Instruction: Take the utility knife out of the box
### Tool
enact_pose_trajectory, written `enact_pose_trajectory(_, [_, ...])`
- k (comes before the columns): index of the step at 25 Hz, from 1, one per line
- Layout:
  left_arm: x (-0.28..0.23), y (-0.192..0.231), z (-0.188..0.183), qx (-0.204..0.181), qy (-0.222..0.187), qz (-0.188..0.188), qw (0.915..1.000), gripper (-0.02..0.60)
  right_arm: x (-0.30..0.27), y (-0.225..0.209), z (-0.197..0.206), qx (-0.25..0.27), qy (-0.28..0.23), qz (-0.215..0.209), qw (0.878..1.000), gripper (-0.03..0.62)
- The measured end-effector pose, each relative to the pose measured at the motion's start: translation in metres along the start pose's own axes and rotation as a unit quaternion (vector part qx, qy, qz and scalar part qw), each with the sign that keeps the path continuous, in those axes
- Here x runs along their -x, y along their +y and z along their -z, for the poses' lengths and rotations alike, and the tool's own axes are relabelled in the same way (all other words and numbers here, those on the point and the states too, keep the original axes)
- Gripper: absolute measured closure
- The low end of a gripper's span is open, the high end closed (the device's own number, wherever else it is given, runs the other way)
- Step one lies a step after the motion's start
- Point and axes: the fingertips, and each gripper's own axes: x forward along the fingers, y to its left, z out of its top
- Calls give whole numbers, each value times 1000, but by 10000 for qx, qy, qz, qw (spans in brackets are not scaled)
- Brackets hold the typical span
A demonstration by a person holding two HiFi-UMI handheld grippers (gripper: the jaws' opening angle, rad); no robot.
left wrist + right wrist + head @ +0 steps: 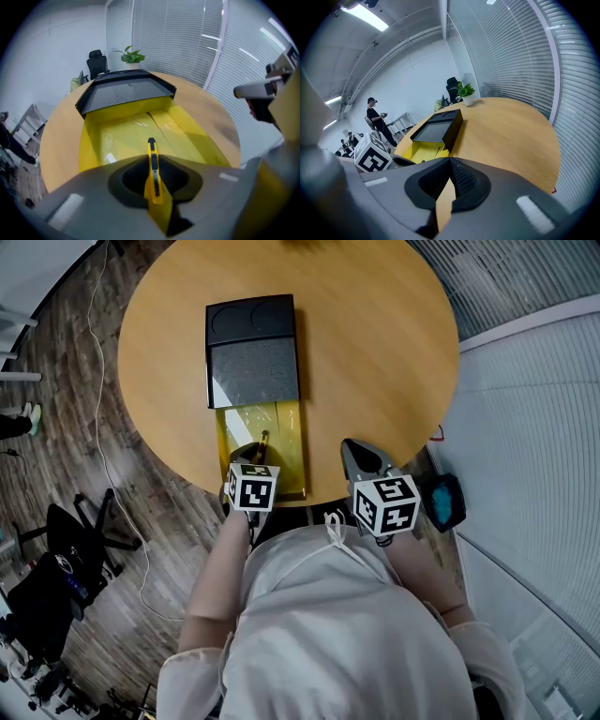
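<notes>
Am looking down on a round wooden table (375,352) standing on dark wood-plank flooring (56,409). A white cable (94,343) is trailing across the planks. A black office chair (84,531) is sitting left of the table. A pale slatted surface (534,427) is curving round the table's right side.

From the gripper views I am noting slatted blinds (178,42) covering the window side. A potted plant (130,56) and a second black chair (97,63) are showing at the table's far edge. White walls (417,79) are closing the room and a ceiling strip light (370,16) is glowing. A person (377,119) is standing near white racks (401,123).
</notes>
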Motion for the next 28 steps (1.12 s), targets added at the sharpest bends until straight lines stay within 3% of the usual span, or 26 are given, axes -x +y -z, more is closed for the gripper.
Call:
enact_pose_trajectory(8, [24, 4, -10, -121, -334, 3, 9994, 515, 10, 23, -9, 164, -88, -54, 9998, 594])
enact_pose_trajectory(16, [73, 15, -62, -172, -1257, -134, 9918, 515, 22, 49, -30, 367, -307, -164, 9987, 594])
enact_pose_trajectory(23, [135, 27, -123, -143, -2285, -307, 9730, 515, 31, 64, -69, 477, -736, -251, 9958, 594])
enact_pose_trajectory(28, [188, 25, -159, -152, -3046, -360, 9517, 515, 39, 74, -95, 627, -1009, -294, 9925, 594])
